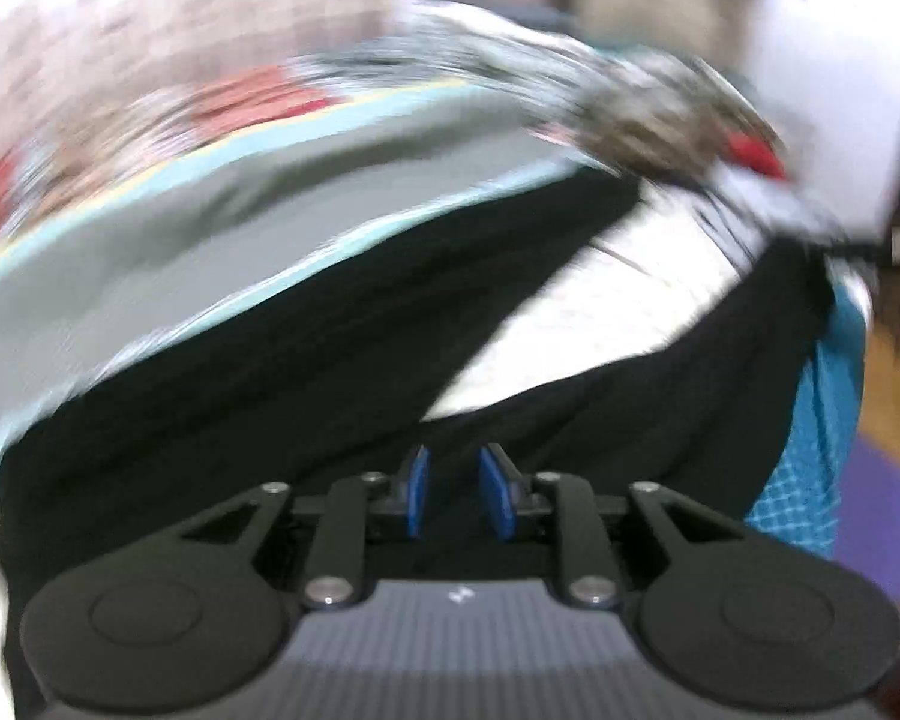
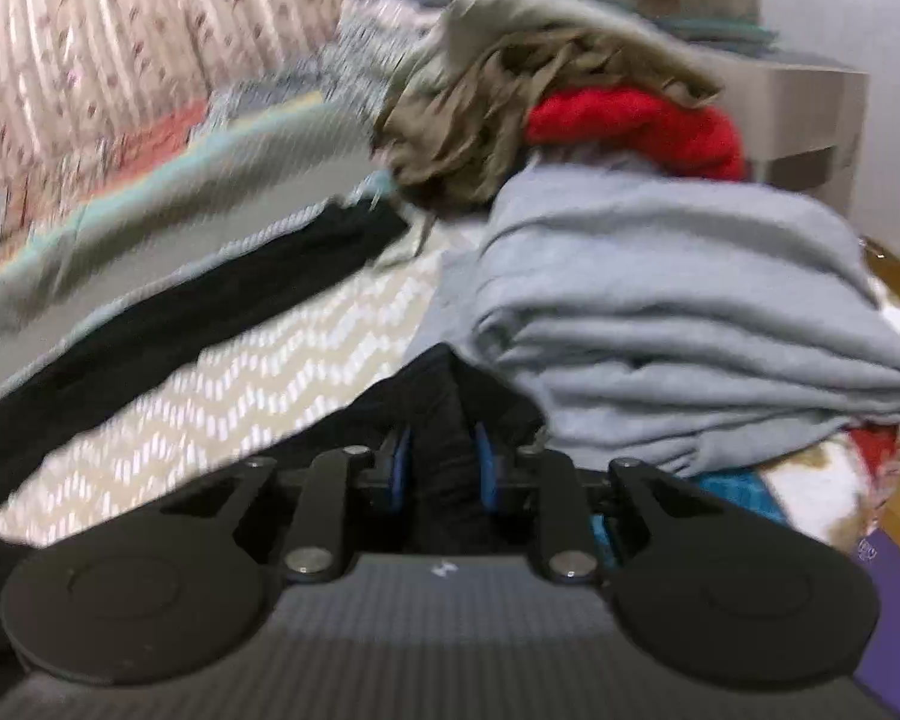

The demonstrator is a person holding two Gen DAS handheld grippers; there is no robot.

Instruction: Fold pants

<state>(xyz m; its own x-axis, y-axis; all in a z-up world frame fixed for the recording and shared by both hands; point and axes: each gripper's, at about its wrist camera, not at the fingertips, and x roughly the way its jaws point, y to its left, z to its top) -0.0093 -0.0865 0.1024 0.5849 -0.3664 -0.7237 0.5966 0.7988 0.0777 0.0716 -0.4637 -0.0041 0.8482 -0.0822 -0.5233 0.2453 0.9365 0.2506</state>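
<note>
Chevron-patterned bed (image 2: pixel 222 396) carries black pants (image 1: pixel 306 336), legs splayed. Left gripper (image 1: pixel 453 492) jaws apart, empty; right gripper (image 2: pixel 441 468) seemingly pinches cloth, which may slip, dragging the grey folded pile (image 2: pixel 678 324).

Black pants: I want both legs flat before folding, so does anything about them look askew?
Yes. The black pants lie splayed in a V, with patterned bedding showing between the legs. One leg end is bunched between the right tongs beside the grey garment.
</note>
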